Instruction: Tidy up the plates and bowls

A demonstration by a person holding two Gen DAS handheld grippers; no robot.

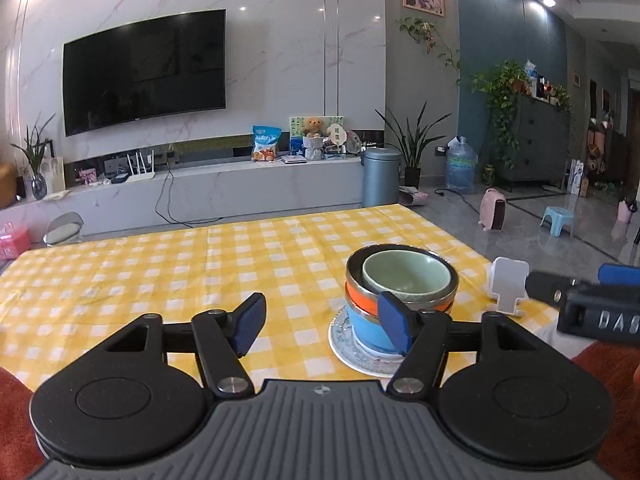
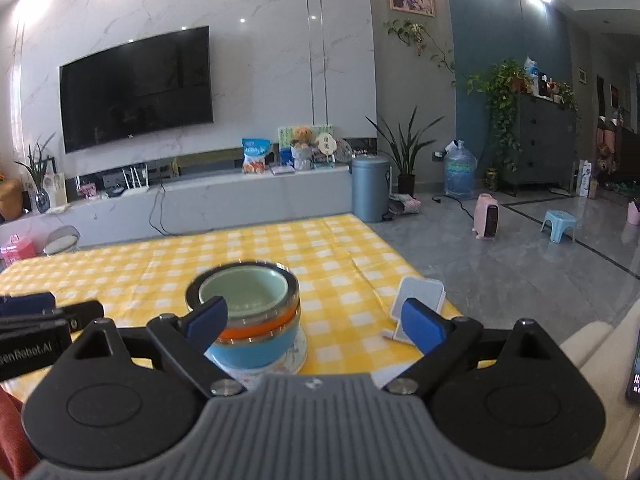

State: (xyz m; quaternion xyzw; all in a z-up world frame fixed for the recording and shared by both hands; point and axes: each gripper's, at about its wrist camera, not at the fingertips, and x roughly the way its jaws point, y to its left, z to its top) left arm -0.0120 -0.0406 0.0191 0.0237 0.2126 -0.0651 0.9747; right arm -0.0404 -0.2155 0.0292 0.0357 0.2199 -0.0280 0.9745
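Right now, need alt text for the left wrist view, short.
A stack of bowls, green nested in orange over blue, sits on a plate on a yellow checked tablecloth. The open left hand-held gripper is in front of it, its right finger overlapping the stack. The right hand-held gripper and a white stand are at right; a TV hangs behind.

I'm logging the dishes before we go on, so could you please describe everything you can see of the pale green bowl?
The pale green glazed ceramic bowl is round, with a smooth celadon-like finish. It sits upright and looks empty, nested as the top piece inside a metal-rimmed orange bowl, which rests on a blue bowl standing on a patterned white plate. The stack stands on the yellow checked tablecloth. Neither open hand-held gripper appears to touch it.
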